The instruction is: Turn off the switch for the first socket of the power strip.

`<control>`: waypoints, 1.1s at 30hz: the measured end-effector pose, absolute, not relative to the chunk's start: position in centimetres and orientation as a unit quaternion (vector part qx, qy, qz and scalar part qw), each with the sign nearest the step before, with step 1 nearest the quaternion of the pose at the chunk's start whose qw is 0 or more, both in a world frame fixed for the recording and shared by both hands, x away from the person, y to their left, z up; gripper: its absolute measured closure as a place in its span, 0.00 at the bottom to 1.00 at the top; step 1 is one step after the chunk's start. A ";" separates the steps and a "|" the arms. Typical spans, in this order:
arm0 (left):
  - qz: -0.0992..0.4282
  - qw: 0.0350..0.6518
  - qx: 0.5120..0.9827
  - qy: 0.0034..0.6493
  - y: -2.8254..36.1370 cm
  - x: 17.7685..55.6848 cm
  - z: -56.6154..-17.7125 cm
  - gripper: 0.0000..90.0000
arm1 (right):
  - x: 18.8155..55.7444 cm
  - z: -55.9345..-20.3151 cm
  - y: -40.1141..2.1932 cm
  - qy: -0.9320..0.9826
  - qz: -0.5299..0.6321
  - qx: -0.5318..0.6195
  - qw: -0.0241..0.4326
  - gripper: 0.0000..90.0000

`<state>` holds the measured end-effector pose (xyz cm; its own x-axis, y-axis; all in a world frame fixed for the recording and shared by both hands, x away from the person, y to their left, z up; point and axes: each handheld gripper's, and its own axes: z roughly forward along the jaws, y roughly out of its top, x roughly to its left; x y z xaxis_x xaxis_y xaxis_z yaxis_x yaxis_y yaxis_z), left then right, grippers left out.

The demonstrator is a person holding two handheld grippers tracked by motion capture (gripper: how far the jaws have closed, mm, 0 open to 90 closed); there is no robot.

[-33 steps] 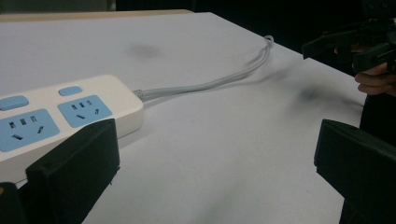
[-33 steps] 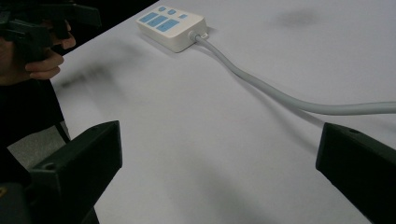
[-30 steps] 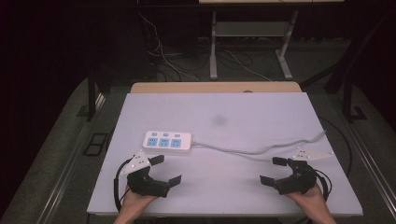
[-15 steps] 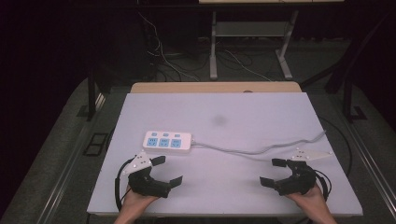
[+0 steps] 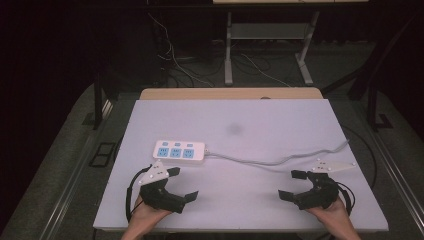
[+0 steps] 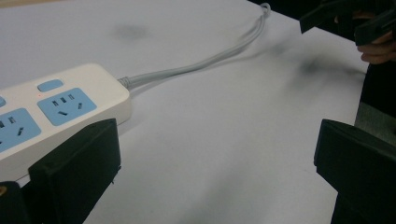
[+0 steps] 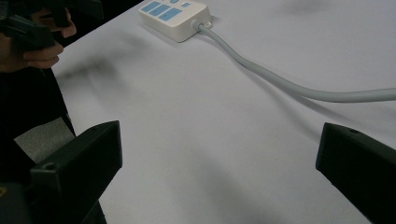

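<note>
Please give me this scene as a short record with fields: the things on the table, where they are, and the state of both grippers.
surface: white table
main thing: white power strip with blue sockets, lying flat, left of centre
cable: grey cable running from the strip toward the table's right edge
left gripper: jaws open, just in front of the strip, holding nothing
right gripper: jaws open, near the right front, holding nothing

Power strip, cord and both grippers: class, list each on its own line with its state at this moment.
Power strip: flat on the table, sockets up, nothing plugged in, untouched.
Cord: attached to the strip, slack, trailing toward the table's right edge.
Left gripper: open, holding nothing, near the strip.
Right gripper: open, holding nothing, near the cord.
</note>
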<state>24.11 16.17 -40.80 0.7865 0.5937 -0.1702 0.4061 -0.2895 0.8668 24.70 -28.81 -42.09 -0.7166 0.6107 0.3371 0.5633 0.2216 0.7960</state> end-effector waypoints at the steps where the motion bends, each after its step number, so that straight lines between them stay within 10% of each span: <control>1: 0.092 0.503 0.801 0.311 16.1 24.1 -40.7 0.00 | 24.7 -42.1 -28.8 0.781 0.498 0.376 0.024 0.00; 33: 0.074 0.476 0.818 0.313 16.9 27.6 -36.8 0.00 | 24.5 -42.1 -29.2 0.780 0.496 0.381 0.027 0.00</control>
